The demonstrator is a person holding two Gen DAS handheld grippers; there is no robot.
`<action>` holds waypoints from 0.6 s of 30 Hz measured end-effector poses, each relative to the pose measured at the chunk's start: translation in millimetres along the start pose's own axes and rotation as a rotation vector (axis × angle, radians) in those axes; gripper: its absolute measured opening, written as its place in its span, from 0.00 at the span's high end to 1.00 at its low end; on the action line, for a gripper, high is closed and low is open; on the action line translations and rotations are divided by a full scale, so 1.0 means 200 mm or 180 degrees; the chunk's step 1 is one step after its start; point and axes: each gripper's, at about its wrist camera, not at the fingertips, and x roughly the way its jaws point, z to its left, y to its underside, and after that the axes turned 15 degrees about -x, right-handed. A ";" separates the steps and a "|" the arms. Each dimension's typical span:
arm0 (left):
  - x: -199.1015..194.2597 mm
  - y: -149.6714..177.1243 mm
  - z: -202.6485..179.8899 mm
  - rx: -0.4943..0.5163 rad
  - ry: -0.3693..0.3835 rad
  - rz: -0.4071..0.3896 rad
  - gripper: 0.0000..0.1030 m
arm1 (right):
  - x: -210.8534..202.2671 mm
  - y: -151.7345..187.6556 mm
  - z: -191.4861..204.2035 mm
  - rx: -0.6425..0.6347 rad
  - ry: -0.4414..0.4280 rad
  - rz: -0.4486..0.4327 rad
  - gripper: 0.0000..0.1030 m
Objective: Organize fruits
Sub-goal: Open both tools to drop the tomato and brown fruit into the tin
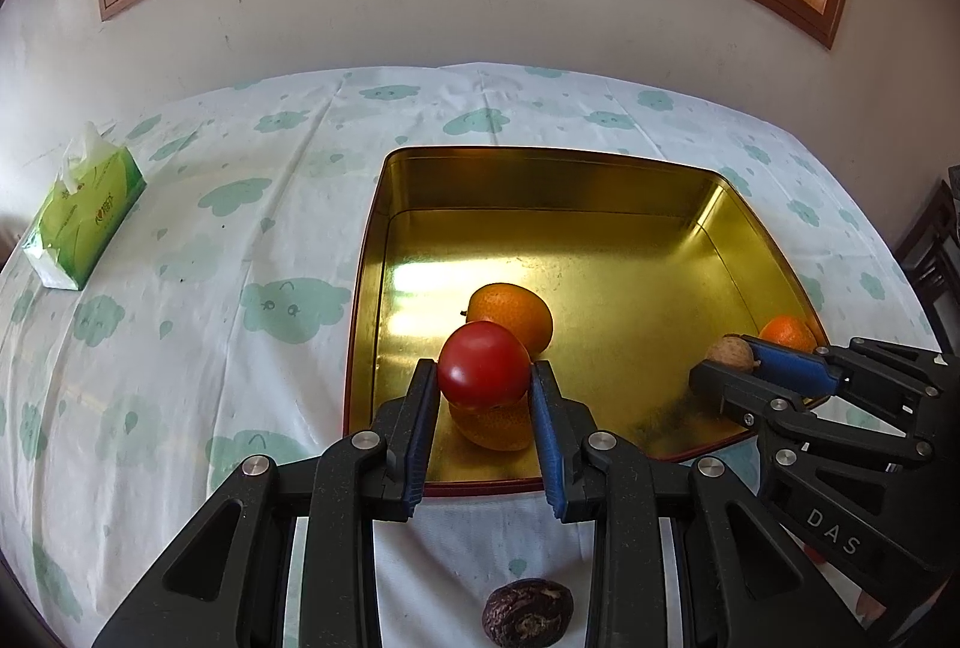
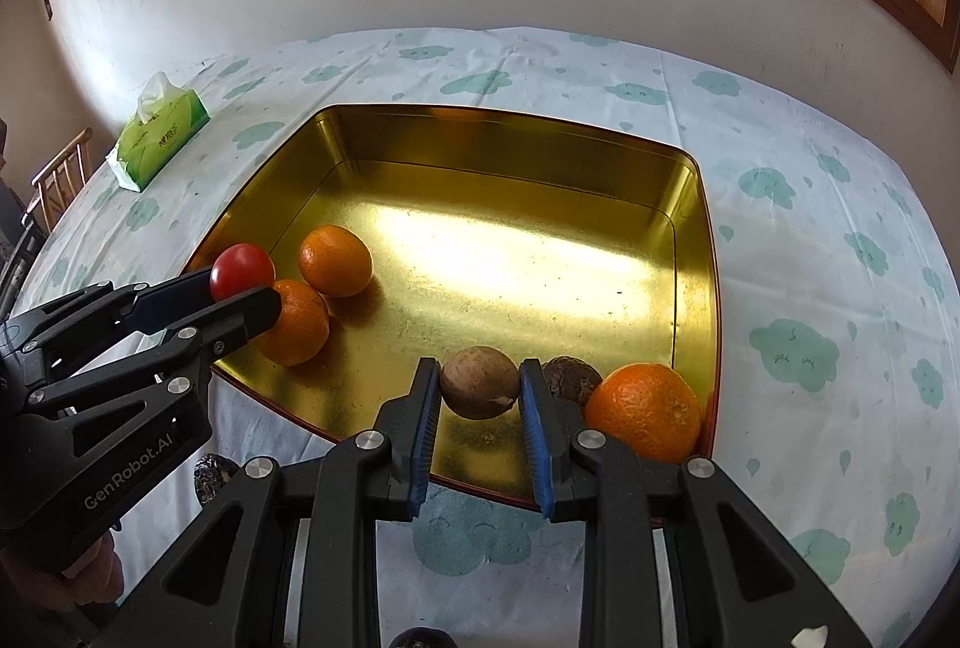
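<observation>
Fruits are going into the gold tin on the cloth-covered surface, and both grippers are loaded over it. Left gripper pinches a red tomato between its blue pads, hanging just above an orange that lies right under its tips, with a second orange just beyond. Right gripper is clamped on a brown, nut-like fruit low over the near edge of the tin; a dark wrinkled fruit sits just to its right, and a large orange lies further right against the tin wall.

To set these down well, I'd say each gripper should sink until its fruit rests on the tin floor, then spread its jaws slowly. The tomato looks likely to roll off the orange beneath, so nudging it sideways to bare metal seems wiser. Round things wander on that slick floor; a gentle release matters. Another dark fruit lies on the cloth below the left gripper, outside the tin, not yet collected.
</observation>
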 end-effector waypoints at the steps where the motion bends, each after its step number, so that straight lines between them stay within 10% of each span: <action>1: 0.00 0.00 0.00 -0.0006 0.0009 0.0003 0.69 | 0.00 0.00 0.00 0.0007 -0.0003 0.0002 0.76; 18: -0.03 0.03 0.02 0.0017 -0.0017 -0.0010 0.68 | -0.08 0.02 0.00 0.0024 0.0007 -0.0071 0.75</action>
